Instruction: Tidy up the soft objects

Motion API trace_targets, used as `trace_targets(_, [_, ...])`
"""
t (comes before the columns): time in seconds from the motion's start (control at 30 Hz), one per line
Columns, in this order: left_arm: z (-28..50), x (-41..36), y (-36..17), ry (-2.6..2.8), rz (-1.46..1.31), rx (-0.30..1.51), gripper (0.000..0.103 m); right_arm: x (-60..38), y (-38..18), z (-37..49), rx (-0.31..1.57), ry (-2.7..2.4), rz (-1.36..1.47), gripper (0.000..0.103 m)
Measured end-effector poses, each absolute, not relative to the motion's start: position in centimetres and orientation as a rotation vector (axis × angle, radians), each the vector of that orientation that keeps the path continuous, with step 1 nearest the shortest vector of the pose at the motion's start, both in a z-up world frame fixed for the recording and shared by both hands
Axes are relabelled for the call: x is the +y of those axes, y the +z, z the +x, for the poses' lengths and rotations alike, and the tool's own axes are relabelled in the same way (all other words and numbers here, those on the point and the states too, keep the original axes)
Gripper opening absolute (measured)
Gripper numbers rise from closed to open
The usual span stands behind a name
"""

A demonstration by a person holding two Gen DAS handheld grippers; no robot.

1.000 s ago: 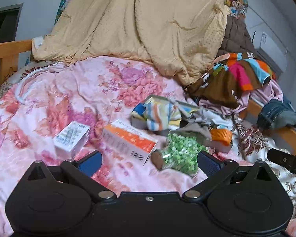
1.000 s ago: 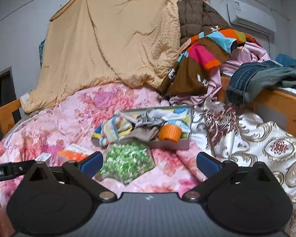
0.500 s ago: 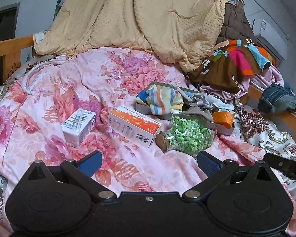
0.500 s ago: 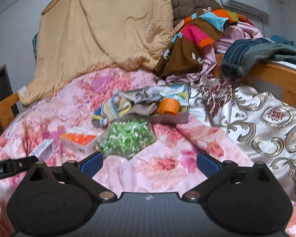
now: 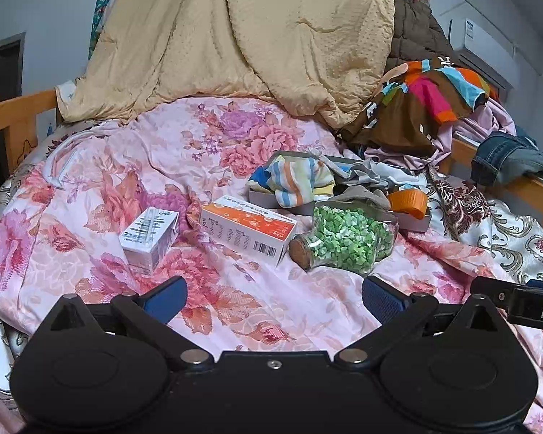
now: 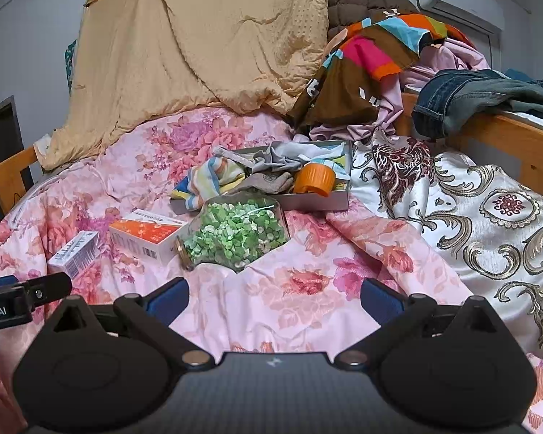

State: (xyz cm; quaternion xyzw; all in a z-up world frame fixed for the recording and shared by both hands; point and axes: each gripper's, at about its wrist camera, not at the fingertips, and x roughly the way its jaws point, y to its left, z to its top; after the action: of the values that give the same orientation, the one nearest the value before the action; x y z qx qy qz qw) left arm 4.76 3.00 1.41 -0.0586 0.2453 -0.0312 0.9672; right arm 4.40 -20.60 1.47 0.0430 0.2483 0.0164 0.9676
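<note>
A shallow grey box (image 6: 315,200) (image 5: 260,195) lies on the pink floral bedspread, holding a striped sock (image 5: 297,182) (image 6: 210,181), grey and beige socks (image 6: 268,181) (image 5: 365,191) and an orange lid (image 6: 314,179) (image 5: 408,203). In front of it lies a glass jar of green bits (image 5: 344,240) (image 6: 235,235). My left gripper (image 5: 271,298) is open and empty, short of the jar and boxes. My right gripper (image 6: 273,298) is open and empty too, nearer than the jar.
An orange-and-white carton (image 5: 248,228) (image 6: 150,233) and a small white carton (image 5: 150,237) (image 6: 78,249) lie left of the jar. A beige quilt (image 5: 242,36), colourful clothes (image 6: 373,54) and jeans (image 6: 463,97) pile up behind. Wooden rails (image 6: 517,137) edge the bed.
Both grippers have drawn back from the box and jar, which now look farther away. Both stay open and empty. Nothing on the bed has moved.
</note>
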Motion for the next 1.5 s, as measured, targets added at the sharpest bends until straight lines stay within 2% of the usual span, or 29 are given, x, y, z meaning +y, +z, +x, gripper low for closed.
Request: trace_targets(1.5, [4.56, 2.92, 1.34, -0.055, -0.108, 0.499, 0.102, -20.65, 0.85, 4.55, 0.525, 0.037, 0.073, 0.103])
